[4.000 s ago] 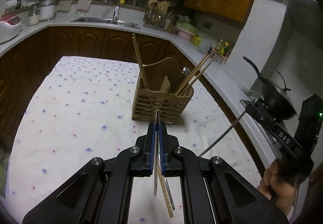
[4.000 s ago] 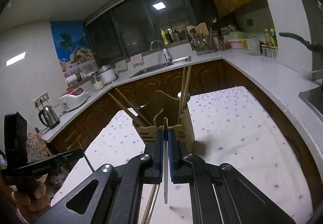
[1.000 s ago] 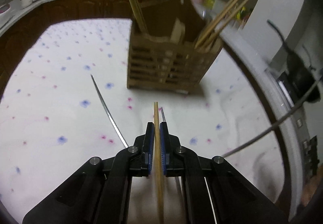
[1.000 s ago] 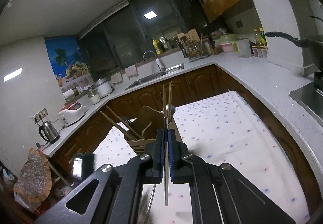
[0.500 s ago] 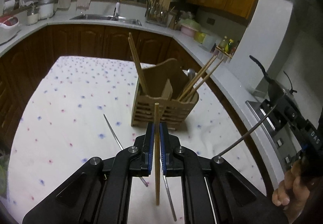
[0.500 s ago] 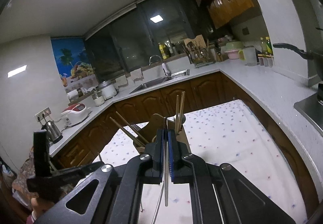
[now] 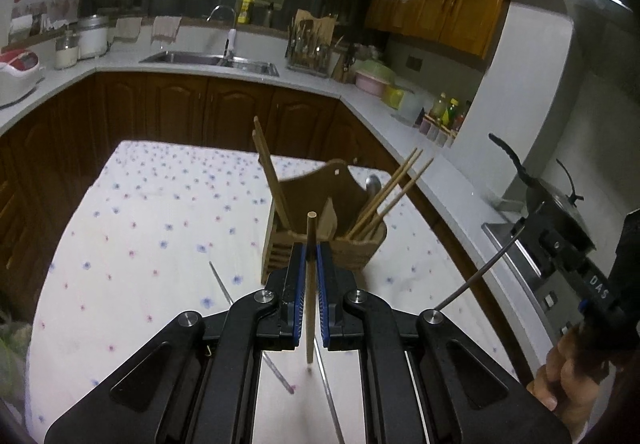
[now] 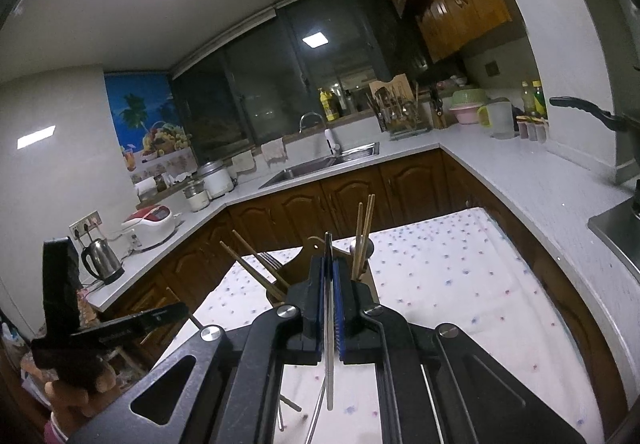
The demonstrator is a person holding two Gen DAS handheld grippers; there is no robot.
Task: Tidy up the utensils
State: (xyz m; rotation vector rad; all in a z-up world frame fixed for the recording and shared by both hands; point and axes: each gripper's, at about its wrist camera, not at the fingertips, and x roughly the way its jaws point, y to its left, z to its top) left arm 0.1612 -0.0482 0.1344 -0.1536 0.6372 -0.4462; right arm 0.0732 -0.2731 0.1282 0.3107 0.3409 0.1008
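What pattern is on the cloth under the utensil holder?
White cloth with small scattered blue and pink flower-like dots, clearest in the left wrist view around the wooden holder.

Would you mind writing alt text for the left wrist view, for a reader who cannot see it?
The left tool is shut on a wooden chopstick held upright above a floral tablecloth, just short of a wooden utensil holder that holds more chopsticks. Metal chopsticks lie on the cloth, and the right tool holds a metal chopstick at the right edge.

left hand-held gripper (image 7: 309, 276) clamped on upright wooden chopstick (image 7: 309, 284), wooden utensil holder (image 7: 324, 240) just beyond on dotted tablecloth (image 7: 152, 244)
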